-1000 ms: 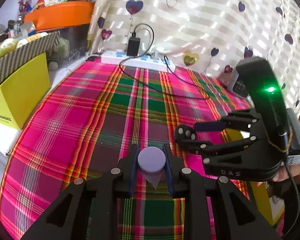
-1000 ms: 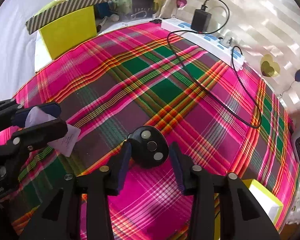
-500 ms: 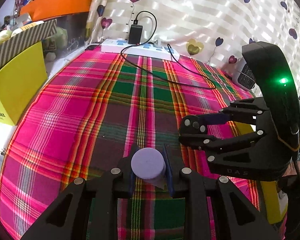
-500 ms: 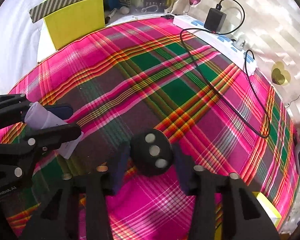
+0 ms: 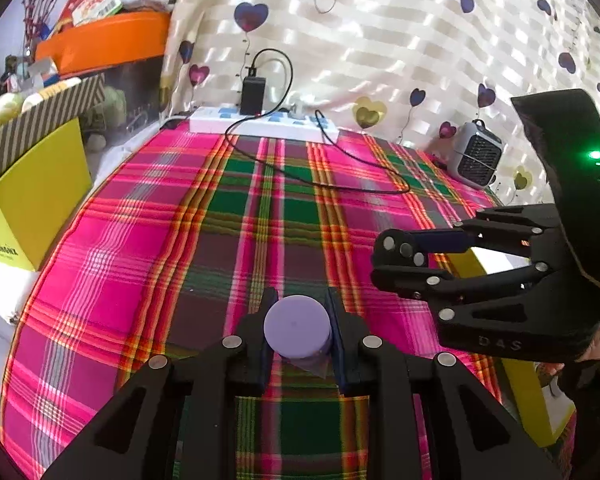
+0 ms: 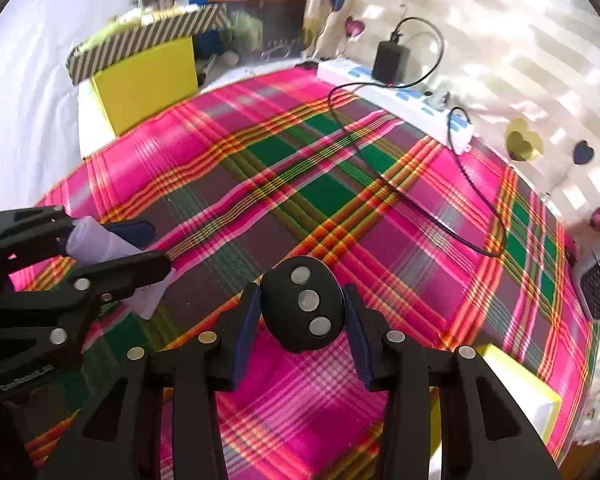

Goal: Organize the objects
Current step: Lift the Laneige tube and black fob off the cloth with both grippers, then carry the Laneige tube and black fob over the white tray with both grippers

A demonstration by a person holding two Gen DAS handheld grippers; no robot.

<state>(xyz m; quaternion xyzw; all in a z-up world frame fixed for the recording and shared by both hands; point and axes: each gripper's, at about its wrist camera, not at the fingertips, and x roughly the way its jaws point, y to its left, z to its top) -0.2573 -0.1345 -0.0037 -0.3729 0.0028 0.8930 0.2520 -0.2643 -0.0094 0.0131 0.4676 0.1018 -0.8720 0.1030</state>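
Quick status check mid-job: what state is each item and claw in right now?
Left claw: shut on the lavender tube.
Lavender tube: held off the cloth, cap on.
Right claw: shut on the black remote.
Black remote: held, buttons facing the camera.
Power strip: black adapter plugged in.
Striped box: lid on.

Bright, perhaps backlit daylight; fisheye-warped, dark, slightly blurred edges.

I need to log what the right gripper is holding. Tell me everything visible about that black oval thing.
The black oval object looks like smooth matte plastic, with three round silvery discs in a row along its face. It sits lengthwise between the right gripper's blue pads, gripped at both sides, above the plaid cloth, touching nothing else.
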